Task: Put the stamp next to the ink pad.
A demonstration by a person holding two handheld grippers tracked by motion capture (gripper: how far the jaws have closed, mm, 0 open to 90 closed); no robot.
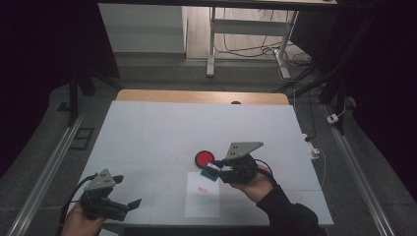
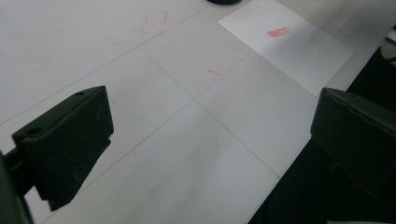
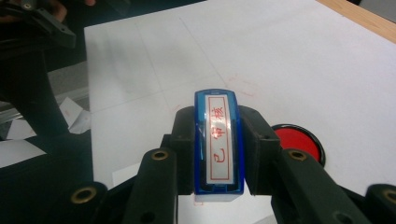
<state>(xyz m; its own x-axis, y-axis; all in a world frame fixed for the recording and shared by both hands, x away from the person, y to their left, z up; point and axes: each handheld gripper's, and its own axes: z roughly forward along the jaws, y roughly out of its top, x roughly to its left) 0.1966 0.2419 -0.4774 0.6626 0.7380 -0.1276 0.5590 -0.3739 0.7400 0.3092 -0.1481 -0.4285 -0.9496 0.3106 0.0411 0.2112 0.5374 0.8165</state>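
My right gripper point(image 1: 218, 169) clamps the blue stamp point(image 3: 219, 142) across its narrow sides, long axis running straight out between the jaws. It sits just above the paper sheet's point(image 1: 202, 196) far edge, red ink pad point(image 1: 204, 158) just beyond. Left gripper point(image 1: 129, 205) gapes wide, empty, near the table's point(image 1: 147, 132) front-left corner, well apart.

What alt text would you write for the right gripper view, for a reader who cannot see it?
The right tongs are shut on a blue stamp with a label of red characters, held above a white table. A round red ink pad lies just to the right, and a sheet of white paper is under the stamp.
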